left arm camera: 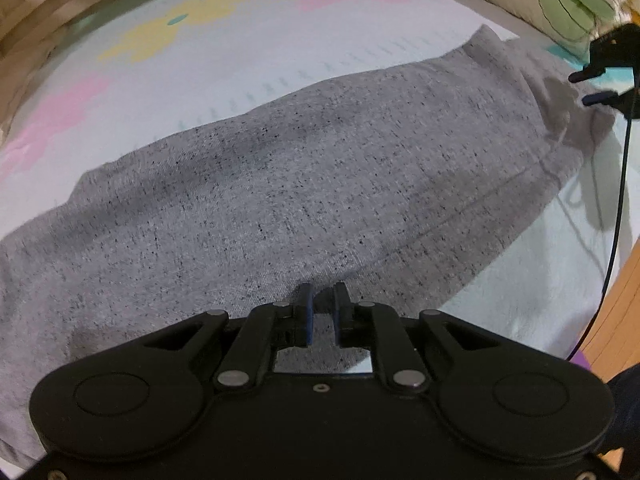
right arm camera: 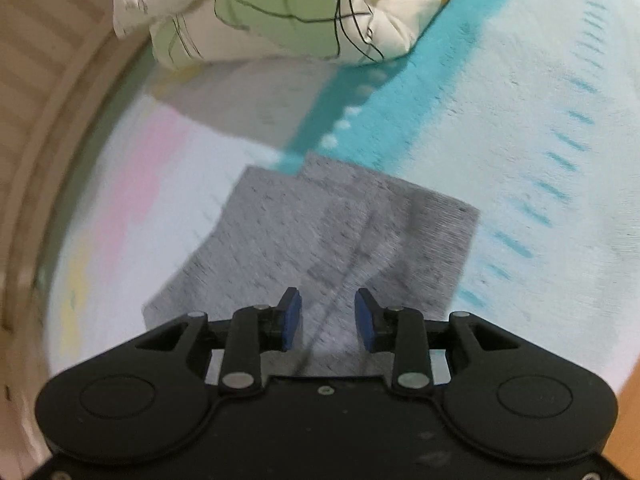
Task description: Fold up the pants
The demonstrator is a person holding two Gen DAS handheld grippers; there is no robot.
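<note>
1. Pastel bedding (left arm camera: pixel 248 40) with pink, yellow and teal patches serves as the surface, and the grey pants (left arm camera: pixel 280 184) are laid flat on it.
2. In the left view the pants' long axis is seen running from lower left to upper right of the frame.
3. The left gripper (left arm camera: pixel 320 308) is held over the near edge at lower centre, jaws narrowly parted, nothing grasped.
4. The right gripper (right arm camera: pixel 328 314), released wide, is poised over the far end, a seam running up between its fingers.
5. A pillow (right arm camera: pixel 280 12) is seen beyond, at upper centre.
</note>
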